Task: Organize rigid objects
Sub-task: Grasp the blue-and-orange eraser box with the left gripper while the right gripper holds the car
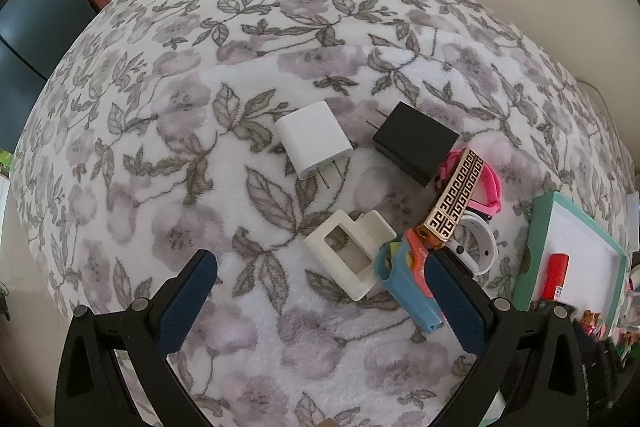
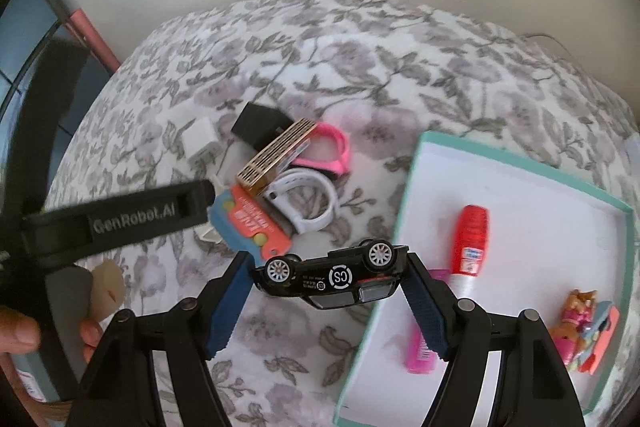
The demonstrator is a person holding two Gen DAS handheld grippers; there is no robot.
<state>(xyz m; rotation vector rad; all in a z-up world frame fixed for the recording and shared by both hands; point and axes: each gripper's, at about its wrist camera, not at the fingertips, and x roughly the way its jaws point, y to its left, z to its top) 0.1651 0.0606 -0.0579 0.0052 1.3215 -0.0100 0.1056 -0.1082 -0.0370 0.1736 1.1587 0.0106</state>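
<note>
My right gripper (image 2: 326,277) is shut on a black toy car (image 2: 332,277), held on its side above the near left rim of the teal box (image 2: 404,195). My left gripper (image 1: 320,291) is open and empty above a cream plastic holder (image 1: 350,255) and a blue-and-orange case (image 1: 404,283). Beyond them lie a white charger (image 1: 314,139), a black charger (image 1: 416,143), a gold patterned strap (image 1: 456,199), a pink band (image 1: 490,183) and a white band (image 1: 480,243). The left gripper's body (image 2: 132,215) shows in the right wrist view.
The box holds a red tube (image 2: 472,239), a pink item (image 2: 422,351) and a small toy figure (image 2: 580,323). All lies on a floral blanket (image 1: 200,131). A plain wall stands behind. The blanket drops off at the left beside a dark panel (image 1: 32,27).
</note>
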